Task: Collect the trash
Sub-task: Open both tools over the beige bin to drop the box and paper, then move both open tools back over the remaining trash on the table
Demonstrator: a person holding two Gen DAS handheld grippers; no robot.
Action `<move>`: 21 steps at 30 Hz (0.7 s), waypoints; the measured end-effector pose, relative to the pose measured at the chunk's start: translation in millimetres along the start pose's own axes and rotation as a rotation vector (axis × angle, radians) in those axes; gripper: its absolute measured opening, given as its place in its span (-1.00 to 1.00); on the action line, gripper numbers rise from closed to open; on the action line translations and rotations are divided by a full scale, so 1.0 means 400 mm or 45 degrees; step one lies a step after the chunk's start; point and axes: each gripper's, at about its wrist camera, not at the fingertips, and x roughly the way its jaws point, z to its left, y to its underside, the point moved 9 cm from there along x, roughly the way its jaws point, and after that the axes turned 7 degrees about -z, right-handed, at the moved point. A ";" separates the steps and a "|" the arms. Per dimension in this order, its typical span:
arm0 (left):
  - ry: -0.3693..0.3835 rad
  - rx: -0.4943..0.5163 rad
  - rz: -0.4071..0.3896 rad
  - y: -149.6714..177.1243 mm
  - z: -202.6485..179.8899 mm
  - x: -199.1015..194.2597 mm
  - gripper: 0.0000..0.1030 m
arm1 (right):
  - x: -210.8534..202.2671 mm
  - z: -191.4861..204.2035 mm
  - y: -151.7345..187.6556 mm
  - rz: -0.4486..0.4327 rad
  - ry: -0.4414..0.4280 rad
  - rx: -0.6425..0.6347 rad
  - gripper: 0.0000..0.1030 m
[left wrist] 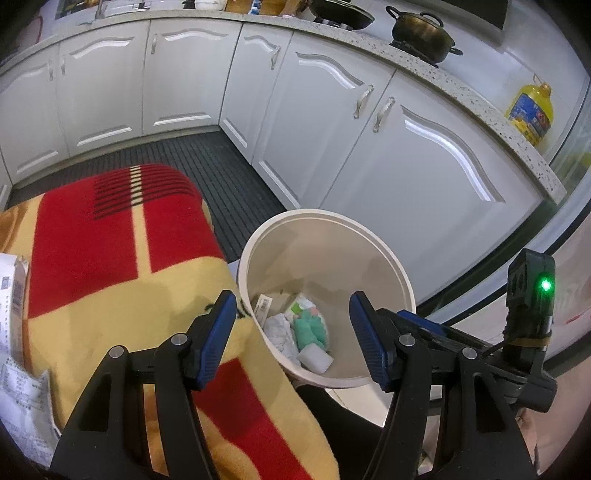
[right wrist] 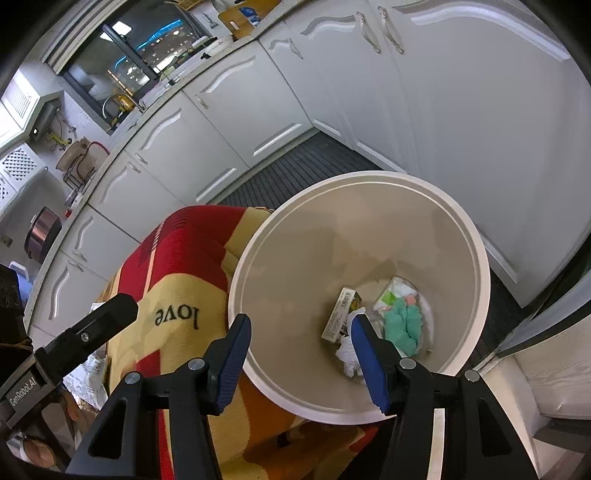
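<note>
Both claws, left gripper (left wrist: 291, 332) and right gripper (right wrist: 301, 356), stand apart and empty above the bin (right wrist: 258, 243). Deposit step appears complete. Next move likely requires fetching the receipts (left wrist: 18, 387) at the blanket's (left wrist: 92, 240) left edge.

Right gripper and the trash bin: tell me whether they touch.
Cannot tell. In the right wrist view the open right gripper overlaps the trash bin rim, without plain contact or gap.

one bin (right wrist: 258, 258), two pots (left wrist: 421, 29), one blanket (left wrist: 110, 258)

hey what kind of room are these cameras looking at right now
Most likely a home kitchen. White cabinets run under a speckled countertop, a dark pot sits on a stove burner, and a big yellow bottle, probably cooking oil, stands on the counter. A trash bin stands on the floor.
</note>
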 end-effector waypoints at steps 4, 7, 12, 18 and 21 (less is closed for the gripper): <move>-0.015 0.002 -0.010 0.002 0.005 -0.018 0.21 | -0.009 0.012 0.004 -0.012 0.009 -0.007 0.13; -0.024 0.014 -0.028 0.005 0.011 -0.042 0.21 | -0.015 0.022 0.005 -0.017 0.010 -0.016 0.14; -0.052 0.021 -0.057 0.007 0.031 -0.086 0.21 | -0.028 0.044 0.011 -0.023 0.008 -0.031 0.15; -0.101 0.017 -0.090 0.016 0.070 -0.149 0.21 | -0.039 0.097 0.021 -0.031 -0.019 -0.066 0.22; -0.132 0.020 -0.114 0.017 0.092 -0.183 0.21 | -0.044 0.131 0.028 -0.030 -0.040 -0.092 0.22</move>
